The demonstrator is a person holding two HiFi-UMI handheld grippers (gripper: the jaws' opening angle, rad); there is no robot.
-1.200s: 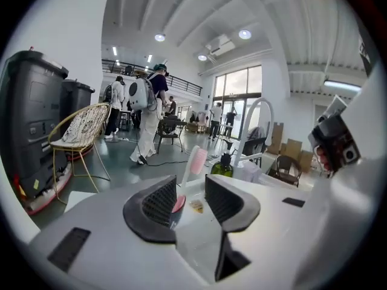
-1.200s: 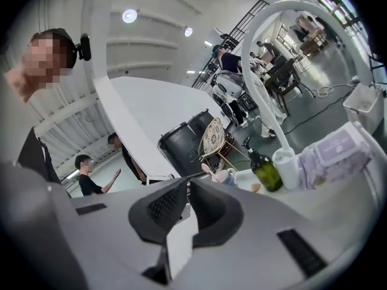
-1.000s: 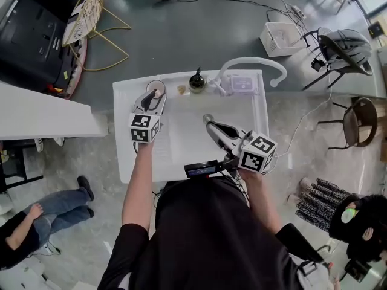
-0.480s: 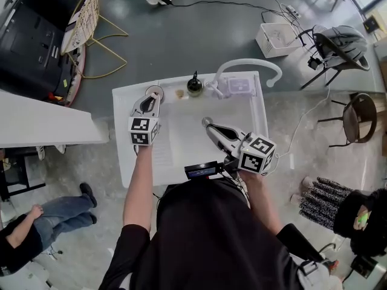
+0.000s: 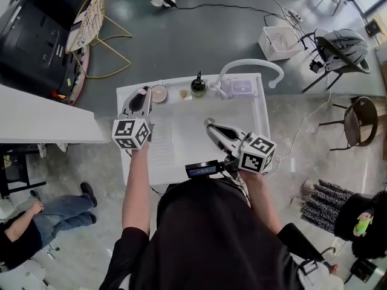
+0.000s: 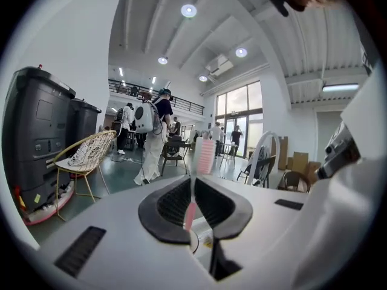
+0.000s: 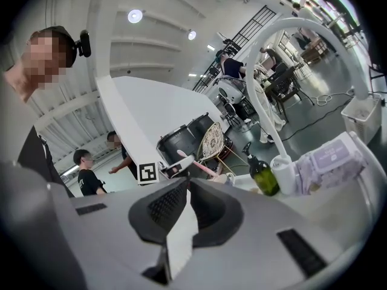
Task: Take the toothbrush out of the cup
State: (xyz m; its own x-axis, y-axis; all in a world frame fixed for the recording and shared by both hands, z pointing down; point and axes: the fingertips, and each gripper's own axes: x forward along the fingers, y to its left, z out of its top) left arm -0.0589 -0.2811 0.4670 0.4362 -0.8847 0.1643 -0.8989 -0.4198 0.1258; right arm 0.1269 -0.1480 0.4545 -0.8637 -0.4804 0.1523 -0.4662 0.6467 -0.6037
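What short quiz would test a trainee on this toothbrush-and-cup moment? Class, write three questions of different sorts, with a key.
1. Which gripper holds the pink toothbrush?
2. True or false: the right gripper has its jaws shut with nothing between them.
3. In the head view, which of these stands nearest the cup? A) the dark bottle B) the white basket on the floor C) the wicker chair

Key: 1. the left gripper; 2. true; 3. A
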